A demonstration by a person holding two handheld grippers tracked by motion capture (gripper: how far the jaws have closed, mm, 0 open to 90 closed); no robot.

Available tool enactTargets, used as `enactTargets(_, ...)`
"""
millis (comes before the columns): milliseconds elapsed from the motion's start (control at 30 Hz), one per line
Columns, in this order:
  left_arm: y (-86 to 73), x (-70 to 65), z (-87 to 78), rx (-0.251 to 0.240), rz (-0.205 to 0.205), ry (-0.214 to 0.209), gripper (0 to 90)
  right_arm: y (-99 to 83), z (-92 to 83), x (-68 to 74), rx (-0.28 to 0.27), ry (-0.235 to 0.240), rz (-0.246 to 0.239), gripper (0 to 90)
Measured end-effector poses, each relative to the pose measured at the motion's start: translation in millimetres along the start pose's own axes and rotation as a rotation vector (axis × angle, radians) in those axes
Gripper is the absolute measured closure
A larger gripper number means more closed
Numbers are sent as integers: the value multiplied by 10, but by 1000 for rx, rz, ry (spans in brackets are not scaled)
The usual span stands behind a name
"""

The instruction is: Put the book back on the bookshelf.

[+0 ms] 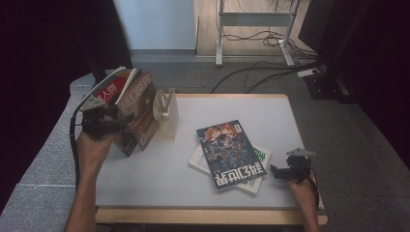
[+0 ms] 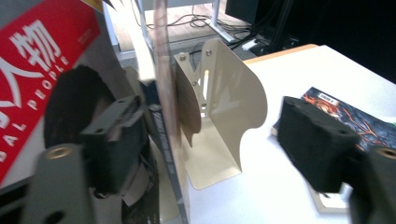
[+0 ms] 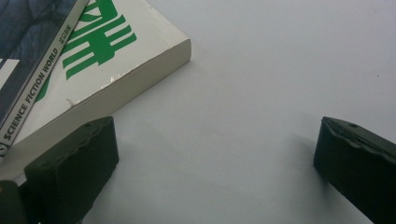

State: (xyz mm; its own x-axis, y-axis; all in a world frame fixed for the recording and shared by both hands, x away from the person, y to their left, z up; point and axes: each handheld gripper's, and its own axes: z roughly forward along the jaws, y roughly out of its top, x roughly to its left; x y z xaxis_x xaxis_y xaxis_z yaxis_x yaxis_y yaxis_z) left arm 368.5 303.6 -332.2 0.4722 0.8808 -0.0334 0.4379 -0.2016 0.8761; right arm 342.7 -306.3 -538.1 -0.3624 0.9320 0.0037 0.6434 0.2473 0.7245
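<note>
The room around the work is dim, with dark curtains on both sides, a grey carpeted floor (image 1: 270, 82) strewn with cables, and the legs of a white desk frame (image 1: 254, 29) at the far end. The pale grey tabletop (image 1: 145, 179) with its wooden edge is smooth and flat, so a book lying on it likely slides easily and gives little room to get a jaw beneath it.

At the far left corner, upright magazines (image 1: 138, 108) lean beside a cream metal bookend (image 1: 167, 108). They look thin, floppy and glossy, likely to sag or fan open unless gripped near the spine or kept propped. The left tongs (image 1: 104, 121) are among them with the jaws wide apart; one jaw is against the red-covered magazine (image 2: 32, 56), but whether anything is actually pinched cannot be told.

Near the middle right lie two stacked books: a dark-covered science fiction paperback (image 1: 227, 152) on top of a white book with green lettering (image 3: 126, 56). Both look light yet fairly stiff when closed; the overhanging corner or the spine edge seems the best hold.

The right tongs (image 1: 290, 171) rest low just beside the white book's corner, jaws spread wide and empty.
</note>
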Motion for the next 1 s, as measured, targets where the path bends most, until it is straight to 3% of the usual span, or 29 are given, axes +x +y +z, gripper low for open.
enactTargets(300, -90, -116, -31, 21, 18, -35, 84, 0, 0, -1, 0, 0, -1, 0)
enactTargets(500, -170, -203, -64, 33, 31, -79, 9, 0, 0, 0, 0, 0, -1, 0)
enactTargets(1000, -427, -425, -52, 22, 93, -124, 0, -1, 0, -1, 0, 0, -2, 0)
